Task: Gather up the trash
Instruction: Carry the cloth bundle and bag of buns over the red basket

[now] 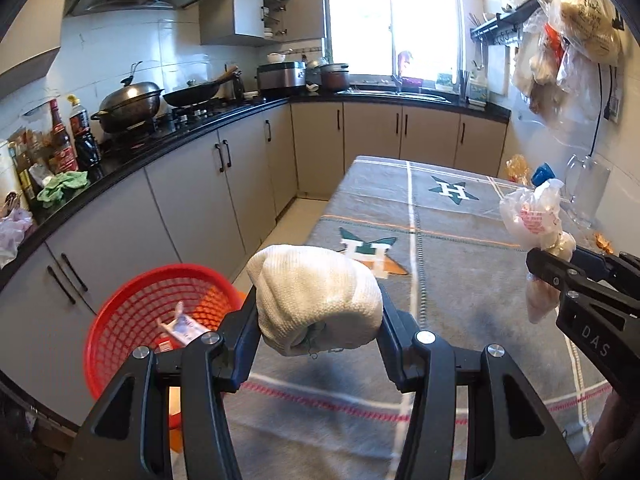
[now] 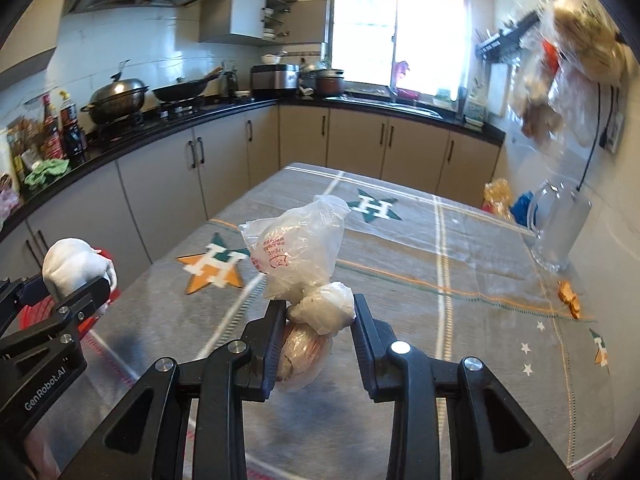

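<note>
Under both claws, worktop point(image 1: 460, 208) draped in grey cloth with star-and-H patches. Left of left claw point(image 1: 318, 320), below worktop edge, round red plastic mesh basket point(image 1: 132, 312) holding crumpled wrappers. Clamped between left claw's two black pads, rolled white knitted cloth bundle point(image 1: 316, 296), lifted clear of worktop. Clamped in right claw point(image 2: 316, 324), knotted clear plastic bag point(image 2: 296, 248) with red print, upper part bulging above pads, lower part with brownish contents hanging beneath. Far right of right claw, small orange scraps point(image 2: 570, 296) on cloth.
</note>
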`<state>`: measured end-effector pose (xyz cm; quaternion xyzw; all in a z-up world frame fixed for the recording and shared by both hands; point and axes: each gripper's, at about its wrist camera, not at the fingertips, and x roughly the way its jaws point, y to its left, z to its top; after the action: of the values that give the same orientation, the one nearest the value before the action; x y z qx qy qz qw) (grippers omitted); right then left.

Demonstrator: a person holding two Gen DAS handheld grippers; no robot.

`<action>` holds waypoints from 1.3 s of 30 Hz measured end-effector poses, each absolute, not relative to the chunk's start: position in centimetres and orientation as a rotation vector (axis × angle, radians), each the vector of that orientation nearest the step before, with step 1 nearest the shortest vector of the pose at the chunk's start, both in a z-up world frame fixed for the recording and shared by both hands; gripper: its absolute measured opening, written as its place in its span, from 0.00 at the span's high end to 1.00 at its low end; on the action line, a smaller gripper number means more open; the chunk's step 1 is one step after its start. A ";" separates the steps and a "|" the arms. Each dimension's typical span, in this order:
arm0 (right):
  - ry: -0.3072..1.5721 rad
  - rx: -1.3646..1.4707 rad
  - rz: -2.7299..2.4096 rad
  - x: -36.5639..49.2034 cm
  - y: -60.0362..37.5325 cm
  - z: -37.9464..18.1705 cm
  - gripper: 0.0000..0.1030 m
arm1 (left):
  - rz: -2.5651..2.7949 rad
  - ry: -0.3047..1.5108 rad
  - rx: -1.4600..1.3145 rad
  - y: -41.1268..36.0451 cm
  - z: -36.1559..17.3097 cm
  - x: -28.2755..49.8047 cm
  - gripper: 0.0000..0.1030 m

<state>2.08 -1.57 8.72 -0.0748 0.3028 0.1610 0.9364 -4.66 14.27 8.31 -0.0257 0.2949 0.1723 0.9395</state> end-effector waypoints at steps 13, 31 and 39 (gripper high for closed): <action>0.612 -0.219 0.440 -1.2 5.2 9.8 0.66 | 0.442 0.580 -0.134 21.1 7.9 -9.0 0.51; 0.818 -0.075 0.783 -1.4 14.7 9.6 0.66 | 0.603 0.627 -0.260 31.2 5.3 -13.4 0.51; 0.870 -0.070 0.824 -0.7 17.9 8.1 0.65 | 0.604 0.656 -0.256 31.7 4.1 -12.9 0.51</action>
<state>-0.69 17.88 8.14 -0.0328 0.4096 0.3878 0.8251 -12.91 31.73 4.14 -0.1234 0.3163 0.2914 0.8943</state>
